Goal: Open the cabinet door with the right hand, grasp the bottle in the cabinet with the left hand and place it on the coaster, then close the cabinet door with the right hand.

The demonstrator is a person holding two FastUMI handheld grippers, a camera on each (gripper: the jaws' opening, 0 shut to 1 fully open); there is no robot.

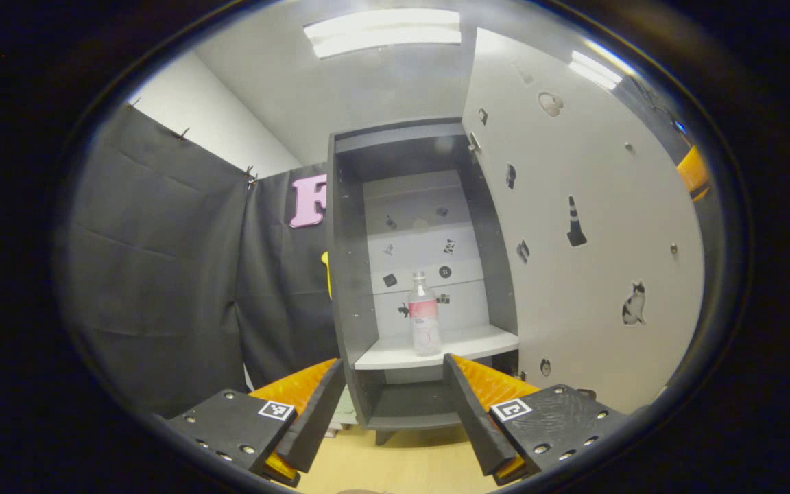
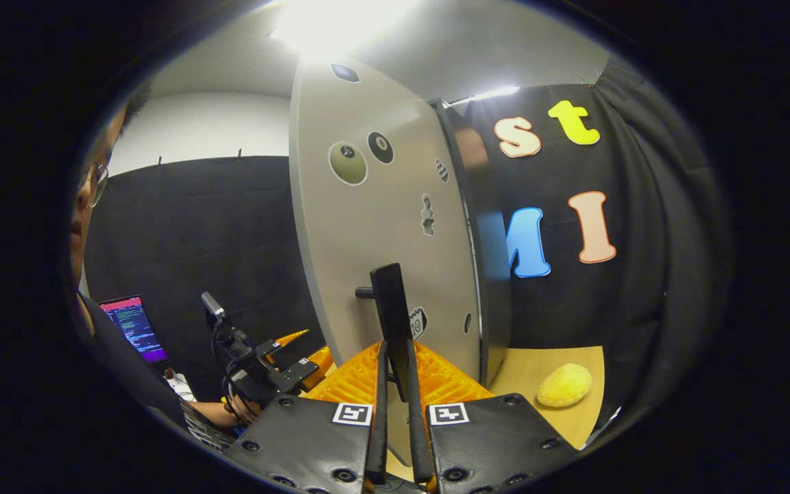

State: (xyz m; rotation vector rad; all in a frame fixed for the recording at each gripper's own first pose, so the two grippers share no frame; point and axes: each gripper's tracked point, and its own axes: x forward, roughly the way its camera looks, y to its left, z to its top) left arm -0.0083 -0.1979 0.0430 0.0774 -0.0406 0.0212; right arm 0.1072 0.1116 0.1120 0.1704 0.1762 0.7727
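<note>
In the left gripper view, the cabinet point(image 1: 422, 274) is seen with its door point(image 1: 587, 226) swung wide to the right; the bottle point(image 1: 424, 315) stands upright on the pale shelf point(image 1: 477, 343), near its front edge and apart from both side walls; the left gripper point(image 1: 395, 401) is held wide, nothing is between its fingers, and the bottle is framed in the gap above them, some way off; the coaster cannot be made out in this view. In the right gripper view, the right gripper point(image 2: 398, 418) is closed narrow on the dark handle point(image 2: 391, 322) of the door, with both fingers pressed against its sides; the other gripper point(image 2: 258, 363) and the hand holding it are seen lower left, and a yellow sponge-like object point(image 2: 564, 385) lies on the wooden surface point(image 2: 539, 374) beside the cabinet. It is judged that the reach for the bottle is the step in hand; the bottle is light and narrow, so it could be tipped over if one finger touches it first; the door could also drift back into the left arm if the handle is released too early.
</note>
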